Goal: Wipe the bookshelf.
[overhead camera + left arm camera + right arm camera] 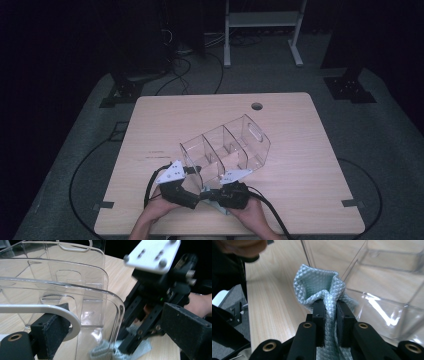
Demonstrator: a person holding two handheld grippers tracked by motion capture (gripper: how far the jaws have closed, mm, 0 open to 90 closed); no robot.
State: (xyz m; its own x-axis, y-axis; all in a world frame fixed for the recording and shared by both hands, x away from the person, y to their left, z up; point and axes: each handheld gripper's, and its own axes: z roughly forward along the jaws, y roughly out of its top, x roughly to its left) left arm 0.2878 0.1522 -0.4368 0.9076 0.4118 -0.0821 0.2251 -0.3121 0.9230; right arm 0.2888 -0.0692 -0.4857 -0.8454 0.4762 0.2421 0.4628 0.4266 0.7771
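Observation:
A clear plastic organizer [225, 147] with several compartments stands tilted on the wooden table [300, 120]. My left gripper [120, 320] is open, its jaws wide apart. Its left pad [53, 331] rests at the organizer's near rim [75, 322], and its right pad [186, 331] is out in free air. My right gripper [329, 305] is shut on a light blue quilted cloth [317, 282], which bunches up above the jaws against the organizer's outer wall [387, 272]. In the high view both grippers sit at the organizer's near end, left [192, 171] and right [207, 196].
A round cable hole [257, 106] sits near the table's far edge. The person's hands [250, 215] come in at the near edge, and cables trail off both sides. A white frame [262, 30] and dark stands are on the floor beyond.

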